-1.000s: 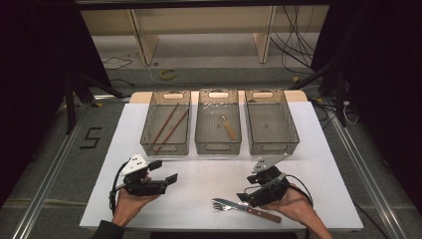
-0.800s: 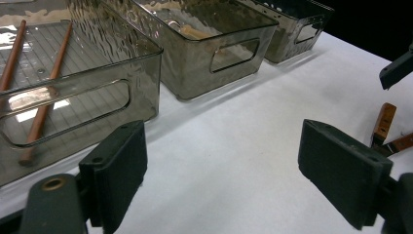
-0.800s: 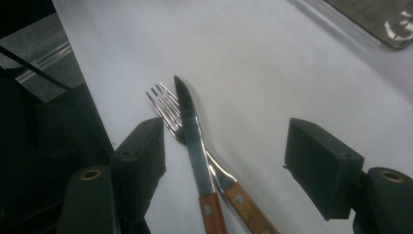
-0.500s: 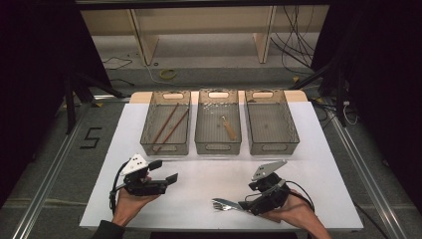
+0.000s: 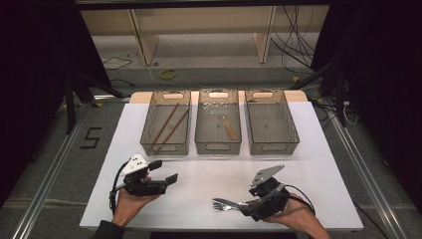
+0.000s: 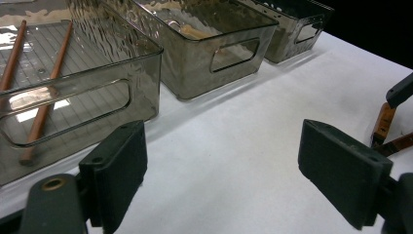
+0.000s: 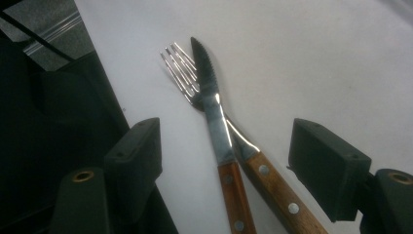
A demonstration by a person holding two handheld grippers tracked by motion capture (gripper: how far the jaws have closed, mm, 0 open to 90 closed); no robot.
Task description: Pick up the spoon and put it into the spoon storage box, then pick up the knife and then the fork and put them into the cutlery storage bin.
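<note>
right gripper [image 7: 224,156]: jaws wide, straddling knife [image 7: 216,126] and fork [image 7: 195,85], no grip | cutlery: crossed, lower centre of table [image 5: 318,149] | left gripper [image 5: 166,172]: wide, empty

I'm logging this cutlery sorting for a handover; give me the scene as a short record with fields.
surface: white table
bins: three clear bins in a row at the far side
left bin: two chopsticks
middle bin: one wooden-handled utensil
right bin: nothing seen inside
loose items: knife lying across fork, wooden handles, near front edge
right gripper: open, jaws either side of knife and fork, not pressing them
left gripper: open, nothing between jaws
</note>
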